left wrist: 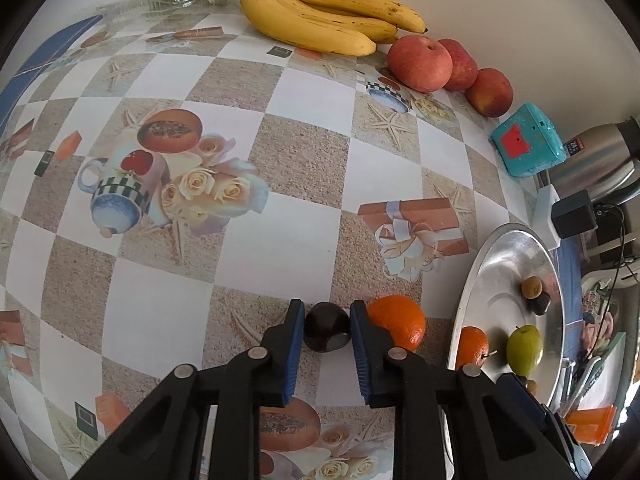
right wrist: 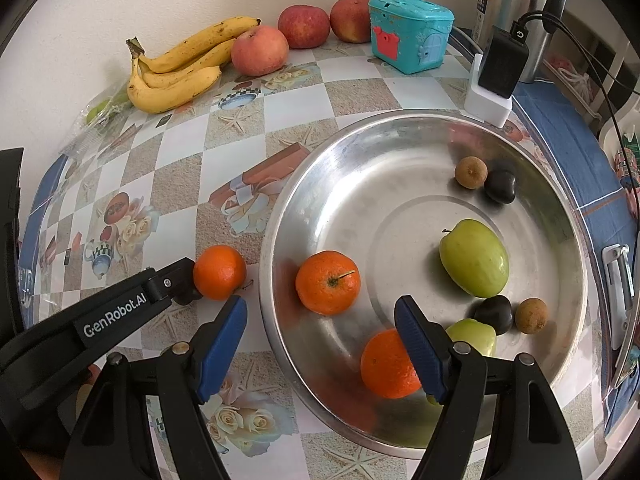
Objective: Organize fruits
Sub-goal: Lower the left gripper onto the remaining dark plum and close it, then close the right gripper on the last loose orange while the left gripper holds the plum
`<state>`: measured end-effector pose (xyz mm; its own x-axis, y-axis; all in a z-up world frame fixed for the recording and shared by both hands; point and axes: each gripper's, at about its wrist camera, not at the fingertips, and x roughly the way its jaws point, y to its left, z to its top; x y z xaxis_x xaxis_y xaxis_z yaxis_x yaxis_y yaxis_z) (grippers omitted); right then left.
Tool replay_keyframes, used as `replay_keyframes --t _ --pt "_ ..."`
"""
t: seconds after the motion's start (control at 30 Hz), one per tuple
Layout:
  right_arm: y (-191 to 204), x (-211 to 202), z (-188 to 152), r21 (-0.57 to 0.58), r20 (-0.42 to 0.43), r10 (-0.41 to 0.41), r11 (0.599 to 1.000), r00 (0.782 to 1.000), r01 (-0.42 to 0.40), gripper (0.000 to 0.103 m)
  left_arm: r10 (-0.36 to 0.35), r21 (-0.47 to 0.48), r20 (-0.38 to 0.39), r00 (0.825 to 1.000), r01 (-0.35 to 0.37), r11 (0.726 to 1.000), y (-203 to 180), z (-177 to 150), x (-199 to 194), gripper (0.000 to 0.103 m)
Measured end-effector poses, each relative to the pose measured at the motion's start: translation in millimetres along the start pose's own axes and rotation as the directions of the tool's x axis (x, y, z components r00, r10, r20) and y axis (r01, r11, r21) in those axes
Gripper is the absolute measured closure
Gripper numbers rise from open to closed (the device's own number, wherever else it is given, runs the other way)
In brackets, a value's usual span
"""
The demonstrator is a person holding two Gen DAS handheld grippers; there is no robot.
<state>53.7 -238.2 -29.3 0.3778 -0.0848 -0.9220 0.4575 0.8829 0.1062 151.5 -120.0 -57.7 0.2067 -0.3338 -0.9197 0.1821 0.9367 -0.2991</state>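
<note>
Glossy checkered bench point(left wrist: 248, 240) under both tongs.
Left tongs point(left wrist: 326, 330) pinch a round dark fruit point(left wrist: 326, 330); right tongs point(right wrist: 320, 320) gape above the steel bowl point(right wrist: 304, 184).

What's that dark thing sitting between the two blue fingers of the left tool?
A dark round fruit, seen in the left wrist view, beside an orange on the table.

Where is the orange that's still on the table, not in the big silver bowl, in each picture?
Left wrist view: the orange sits low and right of centre, behind the left gripper.
Right wrist view: the orange is at the left, beside the bowl.
Shared landmark: the bananas.
</note>
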Motion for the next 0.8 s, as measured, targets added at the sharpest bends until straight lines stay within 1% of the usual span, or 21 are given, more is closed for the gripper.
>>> replay_keyframes --t 0.27,0.4,0.6,0.8 --pt "-2 -1 0 0.011 0.0 -0.001 1.0 1.0 0.001 0.026 -0.019 -0.022 0.004 1.0 0.019 1.0 6 1 -6 0.079" --pt "-3 -5 0 0.016 0.017 0.003 1.0 1.0 -0.003 0.026 -0.022 -0.033 0.014 1.0 0.023 0.999 10 3 -12 0.079" --pt "5 -9 2 -0.009 0.041 0.009 1.0 0.999 -0.009 0.026 -0.019 -0.06 0.053 0.998 0.022 0.998 24 9 -28 0.079" --pt "21 -9 2 -0.048 0.066 0.031 0.998 0.997 -0.028 0.026 0.01 -0.115 0.098 0.995 0.002 0.993 49 17 -44 0.079"
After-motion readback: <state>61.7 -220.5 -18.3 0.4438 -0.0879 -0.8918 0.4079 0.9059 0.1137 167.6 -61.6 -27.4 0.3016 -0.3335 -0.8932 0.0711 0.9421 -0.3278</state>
